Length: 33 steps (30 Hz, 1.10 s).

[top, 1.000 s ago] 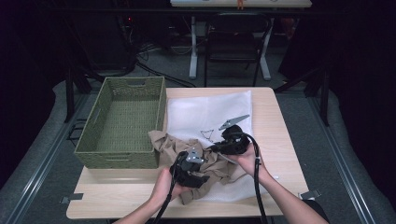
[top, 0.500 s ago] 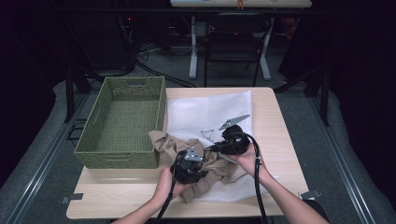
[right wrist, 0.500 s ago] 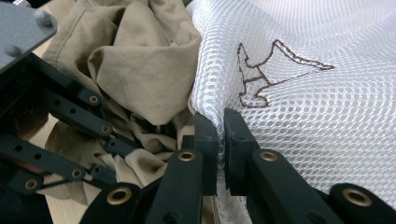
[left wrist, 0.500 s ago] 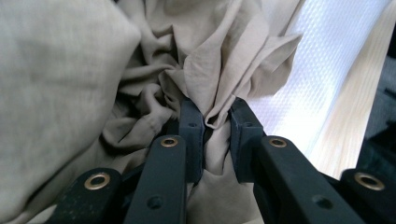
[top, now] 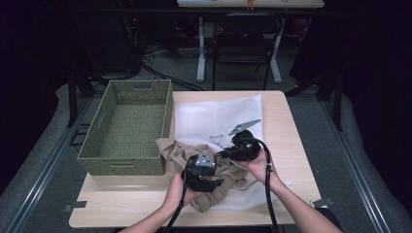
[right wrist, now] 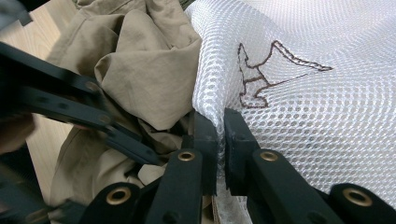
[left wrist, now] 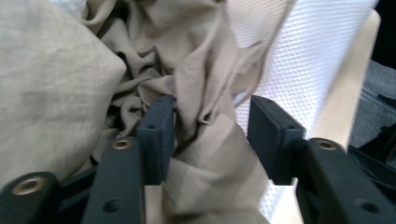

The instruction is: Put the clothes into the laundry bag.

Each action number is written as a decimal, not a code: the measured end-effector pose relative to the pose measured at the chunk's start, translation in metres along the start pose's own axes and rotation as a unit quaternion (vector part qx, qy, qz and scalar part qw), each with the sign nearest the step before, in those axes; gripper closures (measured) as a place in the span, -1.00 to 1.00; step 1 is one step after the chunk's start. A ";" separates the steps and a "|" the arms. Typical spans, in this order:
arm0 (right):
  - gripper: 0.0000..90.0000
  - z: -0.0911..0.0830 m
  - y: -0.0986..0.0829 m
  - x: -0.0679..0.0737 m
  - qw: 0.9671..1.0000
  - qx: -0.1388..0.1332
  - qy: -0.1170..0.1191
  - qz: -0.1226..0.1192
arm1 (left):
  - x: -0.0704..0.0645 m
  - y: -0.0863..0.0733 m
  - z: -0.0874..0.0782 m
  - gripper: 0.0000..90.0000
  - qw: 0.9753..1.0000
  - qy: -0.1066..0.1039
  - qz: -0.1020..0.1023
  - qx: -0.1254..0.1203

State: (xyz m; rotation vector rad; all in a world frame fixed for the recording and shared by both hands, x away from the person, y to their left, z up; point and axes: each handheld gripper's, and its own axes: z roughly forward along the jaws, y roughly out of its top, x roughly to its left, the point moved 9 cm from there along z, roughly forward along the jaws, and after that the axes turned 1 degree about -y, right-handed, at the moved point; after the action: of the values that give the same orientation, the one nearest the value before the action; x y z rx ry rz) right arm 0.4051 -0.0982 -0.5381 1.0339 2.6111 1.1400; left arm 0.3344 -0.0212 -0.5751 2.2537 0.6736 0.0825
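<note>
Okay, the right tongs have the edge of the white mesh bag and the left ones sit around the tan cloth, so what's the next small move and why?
Probably close the left tongs on the crumpled tan cloth: their jaws stand apart with a fold of it between them. The right tongs are shut on the edge of the white mesh bag, so once the cloth is gripped it could be moved toward that held edge.

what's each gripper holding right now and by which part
The right gripper is shut on the edge of the white mesh bag. The left gripper is open around a fold of the tan cloth, not clamping it.
</note>
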 end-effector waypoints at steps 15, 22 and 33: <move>0.91 0.002 0.001 -0.001 1.000 0.002 -0.002 0.002 | 0.035 0.001 -0.049 -0.62 0.993 0.119 -0.004 0.000; 0.91 0.004 0.000 -0.001 1.000 0.005 -0.001 -0.001 | 0.057 -0.029 -0.018 0.50 0.995 0.075 -0.052 0.034; 0.91 0.001 0.007 0.009 1.000 -0.014 0.016 0.005 | 0.020 -0.015 0.004 0.74 0.999 0.024 0.011 0.046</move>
State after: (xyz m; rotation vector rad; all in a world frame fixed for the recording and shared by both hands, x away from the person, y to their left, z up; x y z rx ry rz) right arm 0.4029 -0.0886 -0.5324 1.0332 2.6093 1.1999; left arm 0.3455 -0.0058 -0.5917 2.3546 0.6903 0.1196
